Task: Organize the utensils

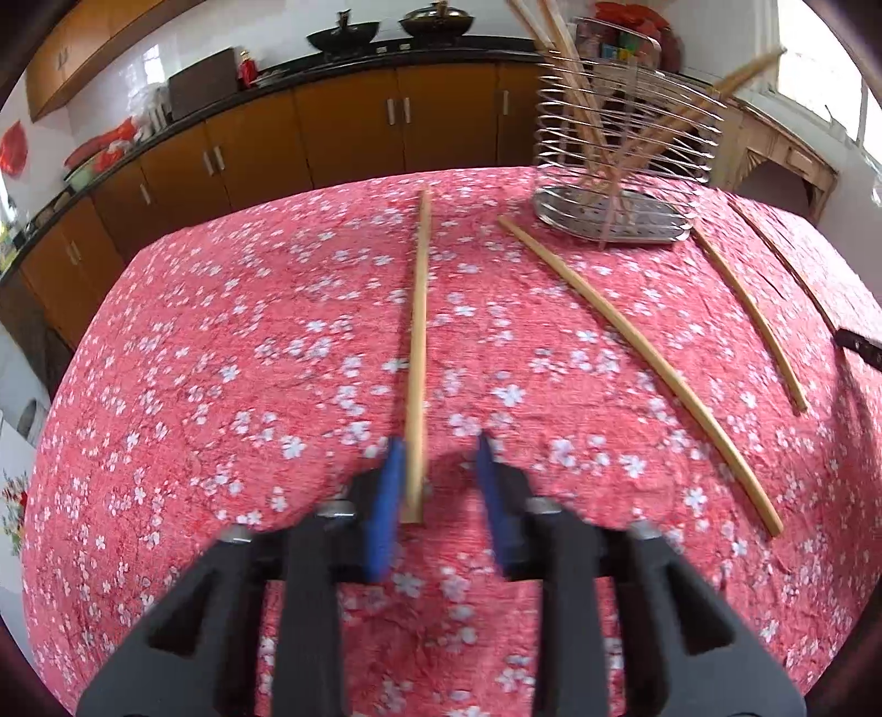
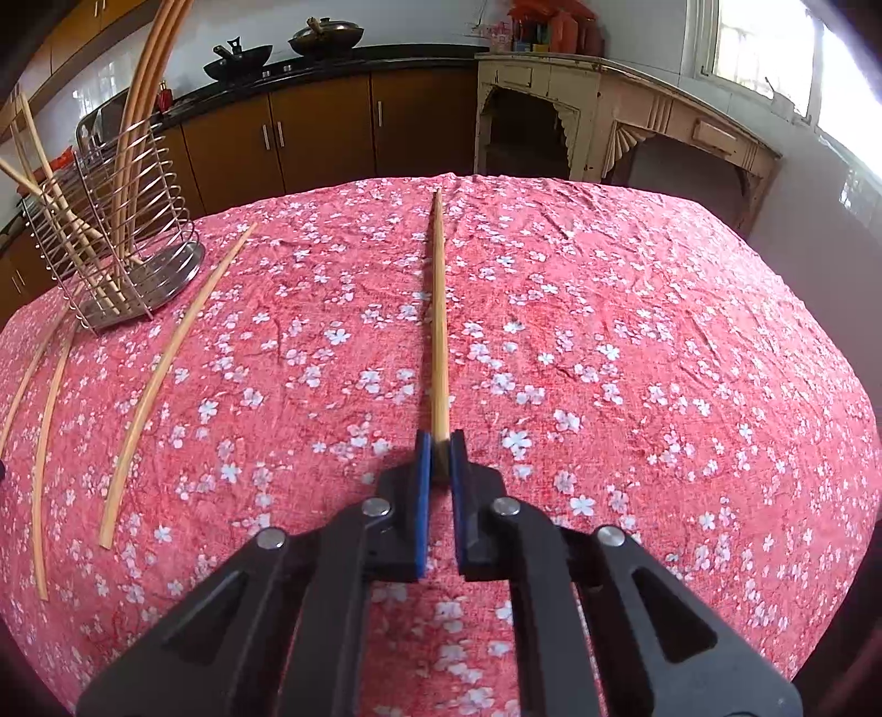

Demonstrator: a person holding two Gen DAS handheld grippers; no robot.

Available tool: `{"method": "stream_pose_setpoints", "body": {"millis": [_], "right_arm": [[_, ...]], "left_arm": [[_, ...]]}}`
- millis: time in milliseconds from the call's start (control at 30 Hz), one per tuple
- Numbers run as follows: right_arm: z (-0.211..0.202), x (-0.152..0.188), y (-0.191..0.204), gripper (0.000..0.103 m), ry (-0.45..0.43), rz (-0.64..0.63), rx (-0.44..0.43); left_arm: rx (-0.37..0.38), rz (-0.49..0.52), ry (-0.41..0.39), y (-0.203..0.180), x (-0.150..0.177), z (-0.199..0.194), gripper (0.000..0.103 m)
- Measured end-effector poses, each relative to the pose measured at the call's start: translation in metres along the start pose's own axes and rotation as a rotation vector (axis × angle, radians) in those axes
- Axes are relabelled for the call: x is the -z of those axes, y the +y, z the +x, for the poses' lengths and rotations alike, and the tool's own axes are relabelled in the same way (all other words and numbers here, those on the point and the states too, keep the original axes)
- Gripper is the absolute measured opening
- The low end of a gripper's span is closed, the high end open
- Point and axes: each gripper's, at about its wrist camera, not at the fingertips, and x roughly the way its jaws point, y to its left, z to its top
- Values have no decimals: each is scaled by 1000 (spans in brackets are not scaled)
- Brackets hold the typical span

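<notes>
Home kitchen: woks, cabinets.

No readable text, label, brand, number or sign is found in either wrist view. Colourful packages on the far counter are too blurred and small for any lettering to be made out. Red items on the left wall are seen, but no characters can be read on them. The tablecloth is printed with white blossoms only.
</notes>
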Motion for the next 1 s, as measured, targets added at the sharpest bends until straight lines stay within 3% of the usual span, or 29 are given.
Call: {"method": "stream_pose_setpoints", "body": {"millis": [67,167,600,1000], "right_arm": [[-2,2,-5,8,-3,21,-12],[-14,6,-12,8,-41,37,-15],[-106,-9,-26,8,-342,48,-22],[-156,-47,-26,8,-519,56,-59]], "left_arm": [[-17,19,2,-5,0,-1,8],[29,-16,8,-1,0,-6,7],[23,-68,-257,19,-21,-88,7],[9,-150,-426,40,-50,-132,7]]}}
